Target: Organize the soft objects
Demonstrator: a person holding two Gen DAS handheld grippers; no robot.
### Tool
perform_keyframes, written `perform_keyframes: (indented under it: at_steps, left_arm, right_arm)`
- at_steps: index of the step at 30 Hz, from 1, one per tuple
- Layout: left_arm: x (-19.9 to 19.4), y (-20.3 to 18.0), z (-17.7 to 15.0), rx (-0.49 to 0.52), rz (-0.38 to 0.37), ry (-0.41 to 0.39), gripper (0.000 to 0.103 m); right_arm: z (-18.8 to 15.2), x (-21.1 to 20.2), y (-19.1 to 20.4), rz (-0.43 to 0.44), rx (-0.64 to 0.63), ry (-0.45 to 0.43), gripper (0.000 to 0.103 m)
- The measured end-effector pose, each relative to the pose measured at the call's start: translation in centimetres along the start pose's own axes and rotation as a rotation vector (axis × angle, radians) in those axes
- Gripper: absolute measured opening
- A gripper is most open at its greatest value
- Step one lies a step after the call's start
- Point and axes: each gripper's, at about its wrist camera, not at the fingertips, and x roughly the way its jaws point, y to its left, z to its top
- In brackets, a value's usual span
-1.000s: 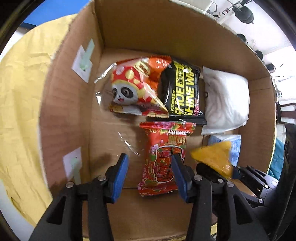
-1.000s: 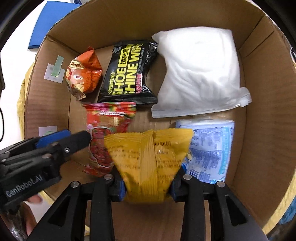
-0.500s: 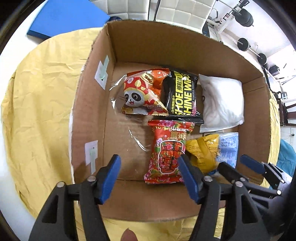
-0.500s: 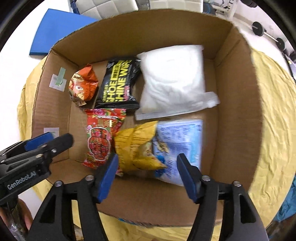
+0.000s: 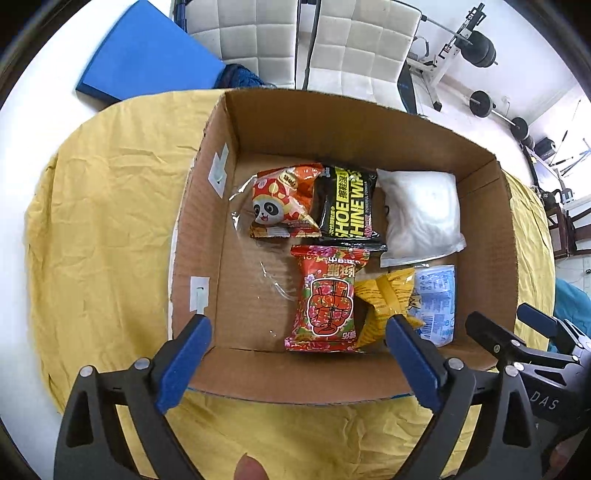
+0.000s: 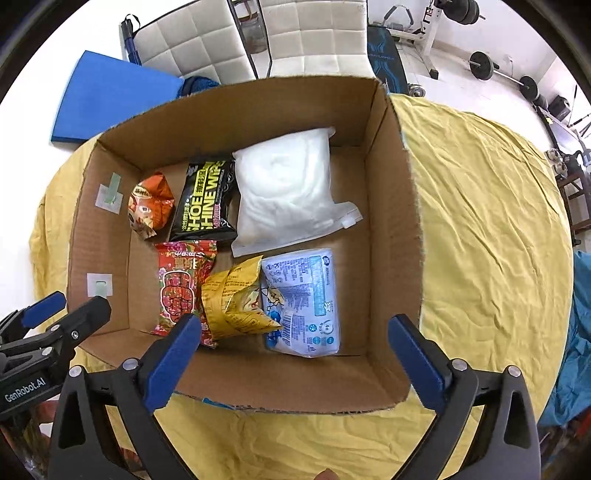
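The yellow snack bag (image 6: 236,302) lies crumpled on the floor of the cardboard box (image 6: 391,229), near the front wall, and nothing holds it. At its 9 o'clock a red flowery packet (image 6: 181,284) lies flat and touches it. At its 3 o'clock a pale blue tissue pack (image 6: 306,302) lies flat too, and the yellow bag leans a little over its edge. Farther back there are three more soft things in a row. At 1 o'clock is a big white puffy bag (image 6: 288,188). At 12 o'clock is a black pack of shoe wipes (image 6: 207,203), just beside the white bag. At 10 o'clock is an orange panda snack bag (image 5: 284,201), touching the black pack. The right side of the box floor is bare cardboard. The right gripper (image 6: 291,350) hangs above the front wall of the box with its blue pads (image 6: 173,363) wide apart, and it holds nothing. The left gripper (image 5: 299,354) hangs over the same front wall, more to the left, and its jaws are spread wide too, with nothing in them. The box sits on a wrinkled yellow cloth (image 6: 480,221). Past the cloth, at 11 o'clock, a blue mat (image 6: 110,99) lies on the white floor. At 12 o'clock stand white padded chairs (image 6: 295,33), and at 2 o'clock some barbell weights (image 6: 484,64) lie on the floor.
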Motion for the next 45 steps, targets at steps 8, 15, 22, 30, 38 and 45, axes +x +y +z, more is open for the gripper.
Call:
perform_keyframes:
  at_steps: [8, 15, 22, 30, 38, 45]
  left_arm:
    - [-5.7, -1.7, -1.5, 0.027, 0.036, -0.112, 0.097]
    - [-15.6, -3.4, -4.9, 0.046, 0.03, -0.265, 0.097]
    - [-21.6, -4.3, -7.1, 0.048, 0.023, -0.323, 0.097]
    - [-25.6, -4.7, -9.1, 0.027, 0.027, -0.37, 0.097]
    - [-27.4, -5.8, -10.8, 0.047, 0.033, -0.382, 0.097]
    - [-27.9, -6.1, -11.2, 0.045, 0.029, -0.396, 0.097]
  right_arm:
    - [-1.6, -4.4, -0.1, 0.007, -0.01, -0.05, 0.103]
    - [-5.5, -13.5, -0.5, 0.046, -0.035, -0.147, 0.103]
    - [-9.7, -23.0, -1.5, 0.056, -0.033, -0.281, 0.103]
    - [-12.9, -29.5, -1.6, 0.033, -0.058, -0.375, 0.103]
    - [-14.5, -33.3, -2.0, -0.01, -0.071, -0.43, 0.103]
    - [-15.0, -34.5, -3.3, -0.037, -0.024, -0.447, 0.103]
